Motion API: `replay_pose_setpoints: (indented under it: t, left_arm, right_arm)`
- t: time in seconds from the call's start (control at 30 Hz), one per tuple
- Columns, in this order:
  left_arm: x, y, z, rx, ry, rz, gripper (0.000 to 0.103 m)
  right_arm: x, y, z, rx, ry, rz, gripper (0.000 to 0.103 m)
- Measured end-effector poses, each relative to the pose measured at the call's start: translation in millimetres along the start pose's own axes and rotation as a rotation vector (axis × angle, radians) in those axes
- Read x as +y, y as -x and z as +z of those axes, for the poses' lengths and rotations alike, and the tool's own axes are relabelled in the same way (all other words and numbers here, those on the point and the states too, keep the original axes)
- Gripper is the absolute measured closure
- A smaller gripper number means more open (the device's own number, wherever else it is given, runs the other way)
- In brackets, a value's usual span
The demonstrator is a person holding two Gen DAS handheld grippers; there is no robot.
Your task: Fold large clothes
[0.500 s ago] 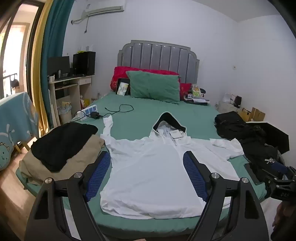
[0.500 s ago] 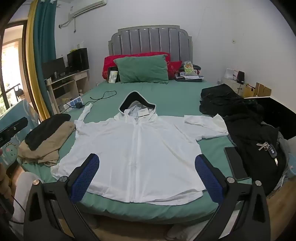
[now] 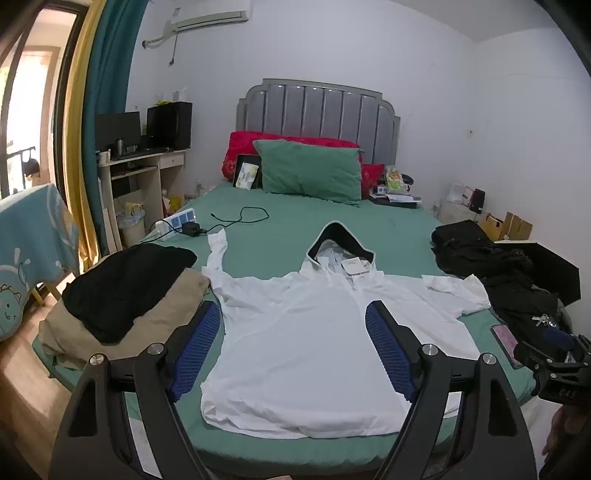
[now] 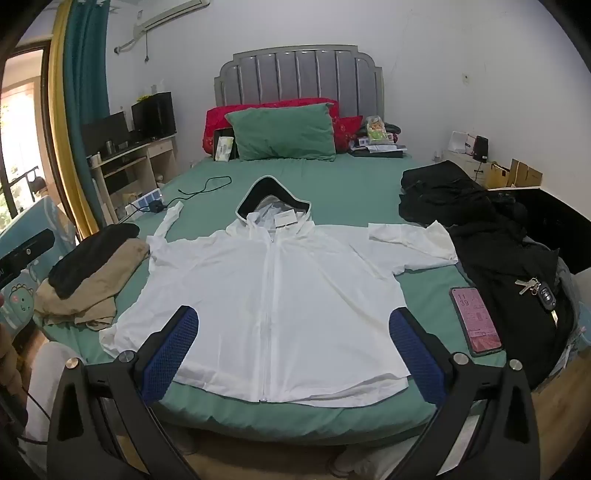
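Nothing shifts since earlier frame: white zip-front hooded jacket (image 4: 273,291) lies flat, unfolded; left gripper (image 3: 293,349), right gripper (image 4: 293,349) spread wide, empty.

A bed (image 4: 332,177) with a green sheet and a grey padded headboard (image 4: 299,74) stands against a white wall (image 4: 461,55). Left of the bed are a wooden desk (image 4: 136,155), teal-and-yellow curtains (image 4: 77,92) and a bright window (image 4: 18,129). An air conditioner (image 3: 207,20) hangs high above the bed's left side.

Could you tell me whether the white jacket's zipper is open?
No, the right wrist view shows the white jacket lying flat on the bed with its zipper closed.
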State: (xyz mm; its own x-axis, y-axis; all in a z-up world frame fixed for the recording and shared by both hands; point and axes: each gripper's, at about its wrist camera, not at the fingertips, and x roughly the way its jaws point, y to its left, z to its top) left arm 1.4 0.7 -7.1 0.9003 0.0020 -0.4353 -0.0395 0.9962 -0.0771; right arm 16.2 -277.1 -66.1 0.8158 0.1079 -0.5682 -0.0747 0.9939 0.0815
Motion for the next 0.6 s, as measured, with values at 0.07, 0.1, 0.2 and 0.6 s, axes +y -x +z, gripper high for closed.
replay_pose_setpoints:
  t: [0.07, 0.1, 0.2, 0.6]
  left_arm:
    - [0.0, 0.0, -0.5, -0.001, 0.0, 0.0, 0.019]
    - [-1.5, -0.6, -3.9, -0.002, -0.001, -0.001, 0.019]
    - [-1.7, -1.0, -4.7, -0.002, -0.001, 0.001, 0.019]
    - [-1.9, -4.7, -6.7, 0.007, -0.002, 0.0, 0.019]
  right_arm:
    - [0.7, -0.6, 0.7, 0.003, 0.002, 0.0, 0.001]
    - [0.8, 0.0, 1.0, 0.002, 0.001, 0.0, 0.001]
    - [2.0, 0.2, 1.6, 0.003, 0.005, -0.002, 0.001]
    - [2.2, -4.1, -1.9, 0.006, 0.001, -0.005, 0.001]
